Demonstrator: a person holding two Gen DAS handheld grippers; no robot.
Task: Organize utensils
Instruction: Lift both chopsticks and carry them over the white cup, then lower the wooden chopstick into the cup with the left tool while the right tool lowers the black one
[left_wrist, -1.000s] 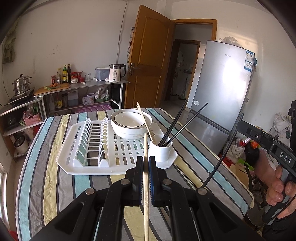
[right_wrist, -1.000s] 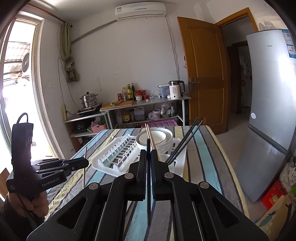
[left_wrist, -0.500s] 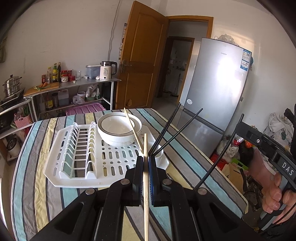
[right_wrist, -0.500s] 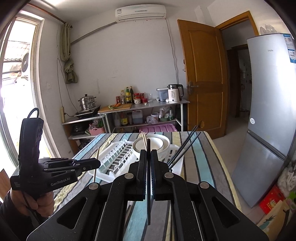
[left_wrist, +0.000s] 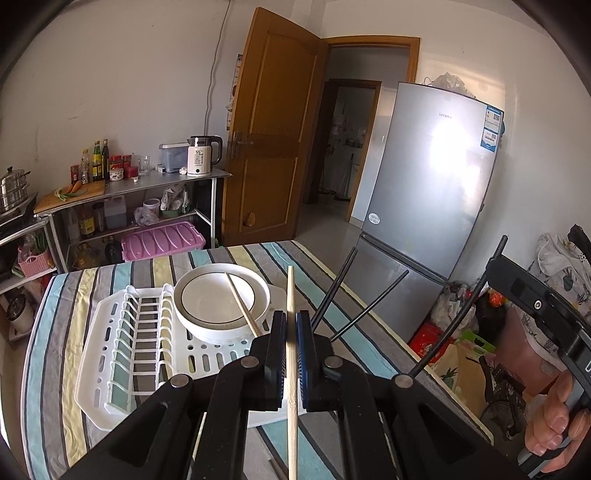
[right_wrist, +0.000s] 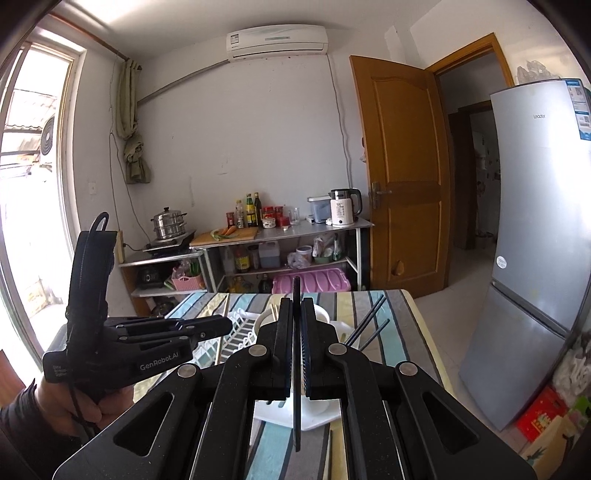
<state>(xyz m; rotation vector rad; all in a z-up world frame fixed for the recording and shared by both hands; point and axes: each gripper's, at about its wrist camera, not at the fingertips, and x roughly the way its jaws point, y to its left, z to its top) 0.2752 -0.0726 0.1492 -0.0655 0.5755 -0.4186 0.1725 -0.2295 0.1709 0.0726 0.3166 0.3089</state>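
Note:
My left gripper (left_wrist: 290, 321) is shut on a wooden chopstick (left_wrist: 290, 295) and holds it upright above the white dish rack (left_wrist: 110, 354). My right gripper (right_wrist: 296, 314) is shut on a black chopstick (right_wrist: 296, 295), also raised above the table. Two black chopsticks (left_wrist: 340, 284) and one wooden chopstick (left_wrist: 240, 302) lean out of a holder that my left gripper hides. The right gripper shows at the right edge of the left wrist view (left_wrist: 495, 266), with its black chopstick slanting down. The left gripper shows at the left of the right wrist view (right_wrist: 225, 325).
White bowls (left_wrist: 221, 302) are stacked on the rack's right side. The table has a striped cloth (left_wrist: 51, 332). A silver fridge (left_wrist: 428, 192) stands right of the table. A metal shelf (left_wrist: 129, 188) with kettle and bottles is against the far wall, beside a wooden door (left_wrist: 273, 147).
Both grippers have risen and tilted up, each still holding its chopstick. The rack and bowls now sit lower and closer under the fingers in both views.

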